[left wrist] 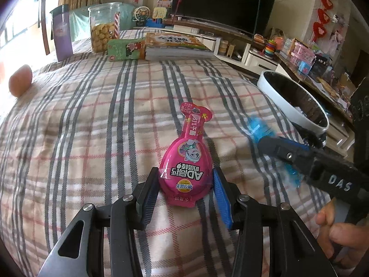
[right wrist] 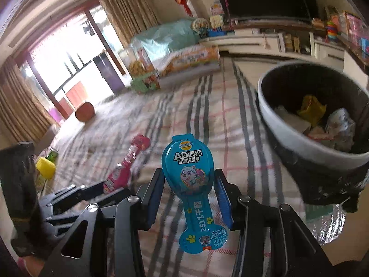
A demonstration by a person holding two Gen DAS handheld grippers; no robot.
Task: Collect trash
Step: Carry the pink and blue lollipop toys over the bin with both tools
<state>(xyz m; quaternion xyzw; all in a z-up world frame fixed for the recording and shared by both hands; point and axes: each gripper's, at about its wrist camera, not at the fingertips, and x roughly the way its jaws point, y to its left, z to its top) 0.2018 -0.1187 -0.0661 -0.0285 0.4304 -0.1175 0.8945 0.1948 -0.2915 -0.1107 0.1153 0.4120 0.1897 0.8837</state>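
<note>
A pink snack wrapper [left wrist: 187, 159] lies on the plaid cloth. My left gripper [left wrist: 185, 180] has its jaws on both sides of the wrapper's wide end, touching it. My right gripper [right wrist: 188, 182] is shut on a blue snack wrapper [right wrist: 188, 180] and holds it above the cloth, left of the trash bin [right wrist: 272, 115]. In the left wrist view the right gripper [left wrist: 260, 136] shows blurred with the blue wrapper [left wrist: 258, 129], near the bin [left wrist: 276, 97]. The pink wrapper [right wrist: 129, 166] and the left gripper [right wrist: 101, 187] also show in the right wrist view.
The bin holds yellow and white trash [right wrist: 311, 113]. At the far end stand a cookie jar [left wrist: 103, 30], a purple cup [left wrist: 61, 34], a green packet [left wrist: 126, 49] and a book stack [left wrist: 175, 46]. An orange round object [left wrist: 20, 80] lies far left. A yellow-capped bottle [right wrist: 45, 168] is at left.
</note>
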